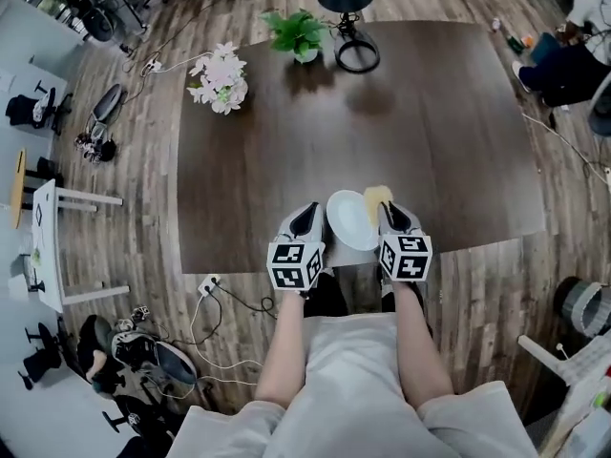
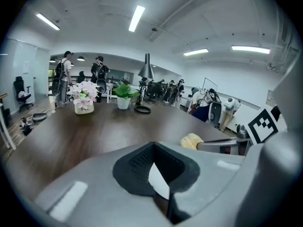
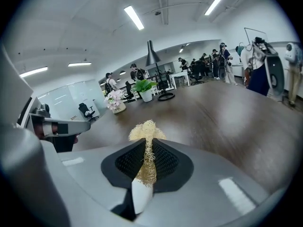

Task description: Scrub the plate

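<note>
Dark brown wooden surface (image 1: 430,141): a bunch of pale pink flowers (image 1: 220,80) stands at the far left, with a green potted plant (image 1: 298,34) and a black cone-shaded lamp (image 1: 346,8) at the far edge.

Left gripper (image 1: 307,216): positioned at the near edge. Jaws are closed on the left rim of the round white plate (image 1: 349,219).

Plate: located between the two grippers, above the near edge of the surface. Contact with the surface cannot be determined.

Right gripper (image 1: 389,214): jaws are clamped on a pale yellow fibrous scrubber (image 1: 376,196), which lies at the plate's far right rim.
</note>
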`<control>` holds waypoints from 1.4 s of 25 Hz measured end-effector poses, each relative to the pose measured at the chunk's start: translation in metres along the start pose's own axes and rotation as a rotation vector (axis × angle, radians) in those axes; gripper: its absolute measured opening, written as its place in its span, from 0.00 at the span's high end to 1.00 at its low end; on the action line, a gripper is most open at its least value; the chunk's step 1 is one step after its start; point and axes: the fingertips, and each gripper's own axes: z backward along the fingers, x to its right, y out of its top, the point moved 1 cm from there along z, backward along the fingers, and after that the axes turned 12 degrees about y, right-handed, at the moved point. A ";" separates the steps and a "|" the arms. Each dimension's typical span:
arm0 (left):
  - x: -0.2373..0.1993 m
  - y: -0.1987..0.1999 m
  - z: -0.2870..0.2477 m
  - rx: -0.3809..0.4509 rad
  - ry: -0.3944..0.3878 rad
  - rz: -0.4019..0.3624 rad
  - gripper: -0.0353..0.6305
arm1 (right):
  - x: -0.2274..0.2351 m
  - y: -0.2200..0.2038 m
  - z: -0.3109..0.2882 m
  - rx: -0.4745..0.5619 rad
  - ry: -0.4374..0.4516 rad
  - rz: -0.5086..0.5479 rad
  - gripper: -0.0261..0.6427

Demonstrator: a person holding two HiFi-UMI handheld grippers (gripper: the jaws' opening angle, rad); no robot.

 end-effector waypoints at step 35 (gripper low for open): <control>-0.030 -0.016 -0.037 -0.140 -0.171 -0.071 0.95 | -0.055 -0.026 -0.091 -0.360 0.252 0.482 0.87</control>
